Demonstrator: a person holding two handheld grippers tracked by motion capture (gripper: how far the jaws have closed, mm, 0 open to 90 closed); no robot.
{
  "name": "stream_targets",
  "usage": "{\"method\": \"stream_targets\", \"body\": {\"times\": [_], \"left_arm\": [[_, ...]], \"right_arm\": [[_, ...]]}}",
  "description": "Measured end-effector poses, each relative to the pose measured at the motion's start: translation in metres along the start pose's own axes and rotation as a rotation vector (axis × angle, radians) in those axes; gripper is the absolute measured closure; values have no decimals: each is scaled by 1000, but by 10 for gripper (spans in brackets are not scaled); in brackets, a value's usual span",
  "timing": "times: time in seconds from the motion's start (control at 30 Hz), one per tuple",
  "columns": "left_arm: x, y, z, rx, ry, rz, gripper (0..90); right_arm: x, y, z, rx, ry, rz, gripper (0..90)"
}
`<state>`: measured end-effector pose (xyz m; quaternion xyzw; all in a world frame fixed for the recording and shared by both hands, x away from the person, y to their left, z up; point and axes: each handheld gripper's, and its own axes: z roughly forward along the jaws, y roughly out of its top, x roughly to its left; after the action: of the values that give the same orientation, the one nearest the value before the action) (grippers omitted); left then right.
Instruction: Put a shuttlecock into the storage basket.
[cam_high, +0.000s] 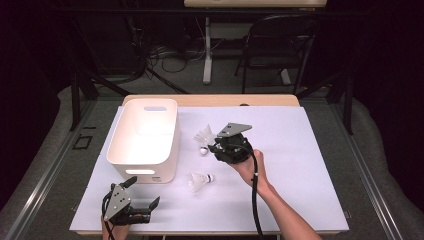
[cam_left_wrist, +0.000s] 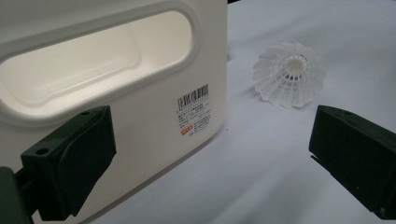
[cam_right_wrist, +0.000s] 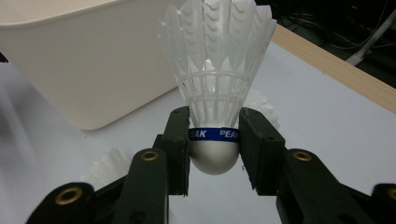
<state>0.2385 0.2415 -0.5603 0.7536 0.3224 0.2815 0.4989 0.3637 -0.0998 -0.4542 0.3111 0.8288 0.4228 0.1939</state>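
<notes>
White sheet (cam_high: 280, 165) on wooden table (cam_high: 210, 100), folding chair (cam_high: 280, 45), perhaps cables (cam_high: 160, 52)

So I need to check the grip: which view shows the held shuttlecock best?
The right gripper view: the shuttlecock fills the frame, cork clamped between the right gripper jaws at its blue band. The high view shows it small beside the gripper. The left gripper view shows another shuttlecock.

Right gripper (cam_high: 216, 146) raised mid-table, jaws clamped — left gripper (cam_high: 144, 194) low at near edge, jaws spread wide
</notes>
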Motion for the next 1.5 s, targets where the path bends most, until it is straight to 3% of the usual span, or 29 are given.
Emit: {"method": "stream_targets", "body": {"times": [0.23, 1.5], "left_arm": [[0, 0, 0, 1, -2, 2, 4], [0, 0, 1, 3, -4, 6, 4]], "right_arm": [[-1, 6, 0, -6, 24, 13, 649], [2, 39, 8, -7, 47, -32, 649]]}}
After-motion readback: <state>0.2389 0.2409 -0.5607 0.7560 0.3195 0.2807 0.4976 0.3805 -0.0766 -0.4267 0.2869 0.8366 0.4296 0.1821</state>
